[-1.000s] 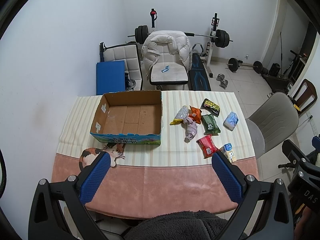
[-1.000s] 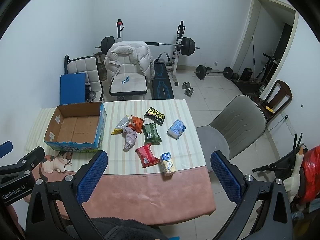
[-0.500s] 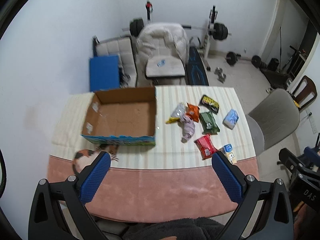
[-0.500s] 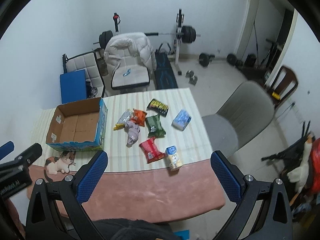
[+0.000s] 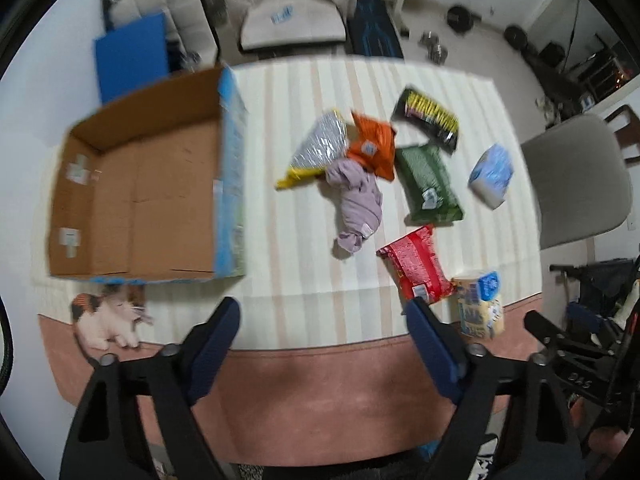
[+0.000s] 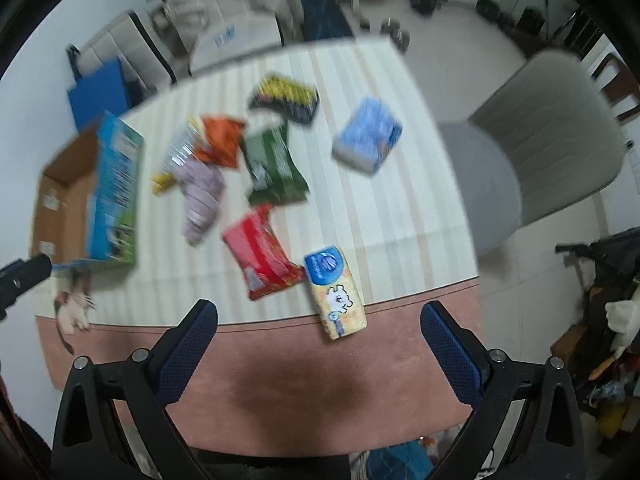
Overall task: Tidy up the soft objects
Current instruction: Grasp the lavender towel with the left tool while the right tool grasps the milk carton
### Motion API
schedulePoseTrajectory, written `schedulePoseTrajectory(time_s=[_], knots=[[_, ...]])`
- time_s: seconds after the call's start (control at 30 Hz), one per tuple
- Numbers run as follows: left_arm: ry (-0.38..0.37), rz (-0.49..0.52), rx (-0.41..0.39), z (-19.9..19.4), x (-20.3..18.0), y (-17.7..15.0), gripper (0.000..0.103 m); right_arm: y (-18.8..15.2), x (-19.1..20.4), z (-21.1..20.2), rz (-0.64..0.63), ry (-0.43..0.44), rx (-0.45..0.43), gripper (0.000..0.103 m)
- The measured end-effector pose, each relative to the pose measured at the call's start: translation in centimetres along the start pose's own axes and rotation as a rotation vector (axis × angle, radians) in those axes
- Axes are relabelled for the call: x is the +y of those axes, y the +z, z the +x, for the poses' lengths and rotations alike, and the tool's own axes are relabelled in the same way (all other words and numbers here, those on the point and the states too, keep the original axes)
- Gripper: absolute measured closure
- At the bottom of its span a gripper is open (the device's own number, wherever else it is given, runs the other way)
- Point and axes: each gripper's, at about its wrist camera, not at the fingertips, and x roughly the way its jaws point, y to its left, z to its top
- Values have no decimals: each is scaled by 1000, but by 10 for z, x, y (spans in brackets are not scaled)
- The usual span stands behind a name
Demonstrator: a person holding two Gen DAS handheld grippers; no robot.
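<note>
An open cardboard box (image 5: pixel 140 196) (image 6: pixel 76 208) stands empty on the left of the table. To its right lie soft items: a lilac cloth (image 5: pixel 356 208) (image 6: pixel 200 196), a silver bag (image 5: pixel 318 148), an orange bag (image 5: pixel 372 146), a green bag (image 5: pixel 428 180) (image 6: pixel 272 168), a black-yellow bag (image 5: pixel 426 118), a blue tissue pack (image 5: pixel 492 172) (image 6: pixel 368 136), a red bag (image 5: pixel 416 264) (image 6: pixel 262 256) and a yellow tissue pack (image 5: pixel 478 300) (image 6: pixel 336 292). My left gripper (image 5: pixel 322 320) and right gripper (image 6: pixel 320 322) are open and empty above the table's near edge.
The table (image 5: pixel 320 380) has a striped cloth with a pink border and a cat picture (image 5: pixel 106 320). A grey chair (image 6: pixel 548 140) stands at the right. A white chair with a jacket (image 5: pixel 288 20) and gym weights stand behind the table.
Both grippers have moved down and forward toward the table, so the box and items look much larger. Both stay open and empty.
</note>
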Motion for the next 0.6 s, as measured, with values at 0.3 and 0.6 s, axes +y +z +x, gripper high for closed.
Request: schedulePoseTrajectory(time_s=[0.3,0.6], knots=[[14,45,164,104,-29,49,29,9,-14,107,-9,53,222,56],[-11,56,239,164,-39,81,29,13,-73,94,91,-43,140,56]])
